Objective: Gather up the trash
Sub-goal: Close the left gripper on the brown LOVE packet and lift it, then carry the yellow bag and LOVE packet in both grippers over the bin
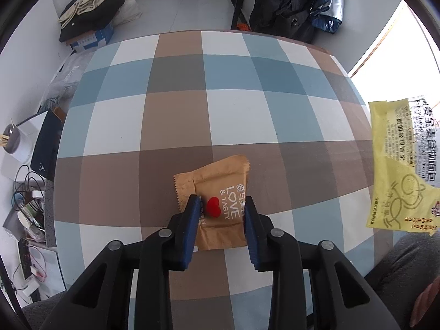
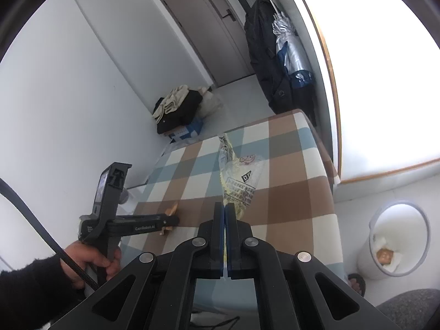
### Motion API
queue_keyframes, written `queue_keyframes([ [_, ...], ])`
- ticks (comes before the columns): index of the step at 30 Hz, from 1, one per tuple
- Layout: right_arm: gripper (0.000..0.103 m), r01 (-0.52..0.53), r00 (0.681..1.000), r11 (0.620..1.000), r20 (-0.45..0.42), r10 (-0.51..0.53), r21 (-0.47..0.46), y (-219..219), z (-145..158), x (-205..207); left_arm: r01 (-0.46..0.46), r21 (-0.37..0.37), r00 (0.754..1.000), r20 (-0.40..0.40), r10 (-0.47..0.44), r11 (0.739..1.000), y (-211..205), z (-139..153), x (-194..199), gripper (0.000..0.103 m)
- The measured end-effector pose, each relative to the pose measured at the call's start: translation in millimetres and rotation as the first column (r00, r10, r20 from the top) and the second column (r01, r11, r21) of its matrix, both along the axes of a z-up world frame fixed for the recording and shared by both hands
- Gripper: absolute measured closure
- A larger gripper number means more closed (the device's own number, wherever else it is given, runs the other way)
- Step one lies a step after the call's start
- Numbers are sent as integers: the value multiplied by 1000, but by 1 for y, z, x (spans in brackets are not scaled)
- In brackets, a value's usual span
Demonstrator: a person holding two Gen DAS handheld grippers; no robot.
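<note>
On the checked tablecloth (image 1: 178, 115) lies a brown snack wrapper (image 1: 220, 181) with a red heart and "LOVE & TASTY" print. My left gripper (image 1: 221, 203) points down at it, and its blue pads press the wrapper's two sides. In the right wrist view the left gripper (image 2: 174, 218) shows from the side, held by a hand (image 2: 90, 261), with the brown wrapper (image 2: 172, 209) buckled at its tip. My right gripper (image 2: 225, 206) is shut on a yellow and clear plastic wrapper (image 2: 239, 176), held up above the table. That yellow wrapper (image 1: 398, 165) hangs at the right edge of the left wrist view.
A white lined bin (image 2: 396, 242) with some waste inside stands on the floor to the right of the table (image 2: 288, 192). Folded clothes on a box (image 1: 88, 13) sit beyond the table. Dark coats (image 1: 291, 2) hang at the back right. Cables and cups (image 1: 27, 206) crowd the left side.
</note>
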State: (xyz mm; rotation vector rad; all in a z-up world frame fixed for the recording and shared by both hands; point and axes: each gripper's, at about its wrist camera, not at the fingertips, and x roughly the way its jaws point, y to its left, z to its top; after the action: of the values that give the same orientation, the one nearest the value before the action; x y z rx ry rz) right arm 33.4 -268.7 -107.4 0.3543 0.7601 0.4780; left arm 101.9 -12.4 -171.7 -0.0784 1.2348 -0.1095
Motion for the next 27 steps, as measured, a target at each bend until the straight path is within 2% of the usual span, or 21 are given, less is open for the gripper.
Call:
queue_keyframes([
  [3, 102, -1, 1000, 1000, -1, 1, -16, 4, -1, 0, 14, -19, 1000, 4, -14, 1000, 3, 2, -2, 83],
  [5, 102, -1, 1000, 1000, -1, 1, -27, 6, -1, 0, 38, -28, 999, 33, -37, 999, 5, 6, -4, 88],
  [7, 102, -1, 1000, 999, -4, 0, -35, 8, -2, 1, 52, -17, 997, 56, -51, 999, 9, 7, -8, 97],
  [9, 102, -1, 1000, 999, -7, 1, -40, 10, -2, 2, 42, -22, 997, 61, -41, 999, 14, 9, -9, 100],
  [11, 102, -2, 1000, 999, -6, 2, -39, 11, -2, 1, 31, -49, 998, 64, -28, 998, 20, 12, -9, 101],
  [19, 102, -7, 1000, 1000, -3, 7, -7, 9, 6, 0, 52, -77, 994, 96, -44, 996, 20, 25, -10, 101],
  [27, 102, 38, 999, 997, -7, -38, 68, -19, 23, -6, 135, -103, 982, 148, -119, 986, -18, 45, -3, 101],
])
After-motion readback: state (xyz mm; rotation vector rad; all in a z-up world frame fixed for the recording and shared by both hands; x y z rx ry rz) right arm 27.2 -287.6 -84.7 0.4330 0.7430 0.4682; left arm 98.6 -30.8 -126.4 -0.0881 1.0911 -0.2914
